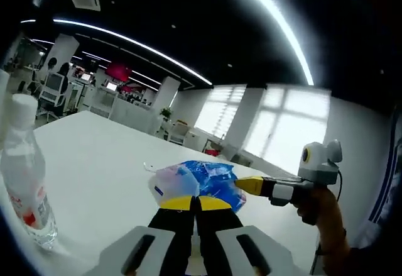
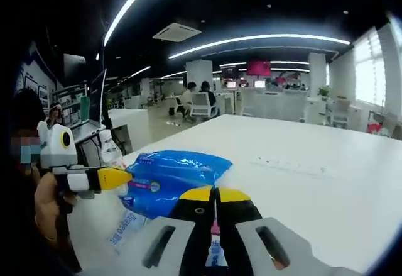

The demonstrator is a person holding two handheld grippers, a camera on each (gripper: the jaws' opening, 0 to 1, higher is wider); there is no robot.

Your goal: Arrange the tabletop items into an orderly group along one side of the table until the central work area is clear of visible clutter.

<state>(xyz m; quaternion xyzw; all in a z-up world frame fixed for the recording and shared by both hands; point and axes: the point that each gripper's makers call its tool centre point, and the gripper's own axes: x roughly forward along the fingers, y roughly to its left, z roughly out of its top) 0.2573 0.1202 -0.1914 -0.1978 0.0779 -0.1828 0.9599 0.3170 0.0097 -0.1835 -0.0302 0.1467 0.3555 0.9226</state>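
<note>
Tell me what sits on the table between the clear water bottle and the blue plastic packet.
Nothing: in the left gripper view the stretch of white table between the water bottle and the blue packet is bare.

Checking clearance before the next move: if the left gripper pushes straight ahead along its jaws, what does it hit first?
The blue plastic packet. The left gripper has its jaws shut right at the packet's near edge, apparently already on it. The right gripper meets the packet from the side.
</note>
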